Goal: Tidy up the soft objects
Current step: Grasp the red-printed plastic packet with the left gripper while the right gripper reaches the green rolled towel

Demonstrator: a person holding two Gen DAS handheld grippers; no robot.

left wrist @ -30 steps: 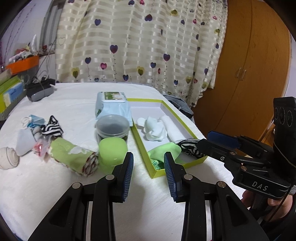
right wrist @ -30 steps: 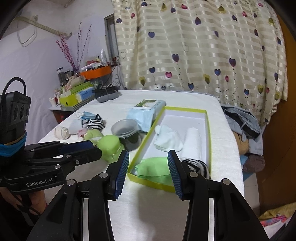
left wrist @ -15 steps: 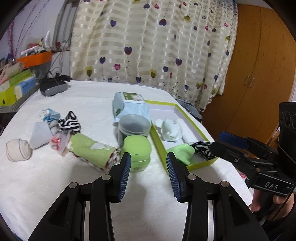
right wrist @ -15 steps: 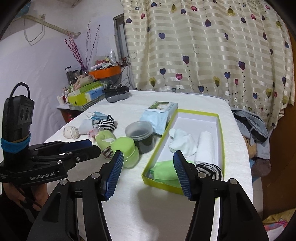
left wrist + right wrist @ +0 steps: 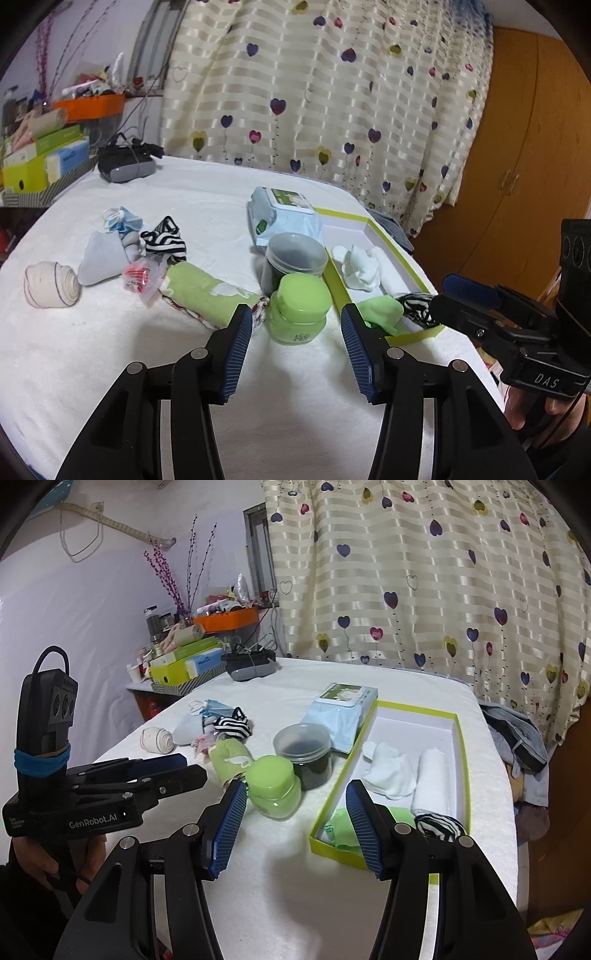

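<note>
A yellow-green rimmed box [image 5: 463,760] on the white bed holds white socks [image 5: 391,770], a white roll [image 5: 432,779], a striped piece [image 5: 439,825] and a green cloth [image 5: 341,830]. Loose soft things lie to the left: a green rolled cloth [image 5: 207,293], a striped sock [image 5: 164,240], a pale blue sock [image 5: 101,258], a cream roll [image 5: 50,284] and a face mask [image 5: 120,219]. My left gripper [image 5: 297,328] hovers empty in front of the green jar [image 5: 299,308], its jaws opening. My right gripper [image 5: 295,808] stands open and empty near the box's front end.
A dark lidded tub [image 5: 293,260] and a wipes pack [image 5: 286,216] stand between the loose pile and the box. A grey device [image 5: 125,168] lies at the bed's far side. Shelf clutter [image 5: 192,657] at left, curtain behind, clothes [image 5: 517,738] off the bed's right edge.
Both grippers' jaws have spread wider. The left view has swung left, bringing the loose pile more toward centre; the right gripper has drawn back slightly from the box.
</note>
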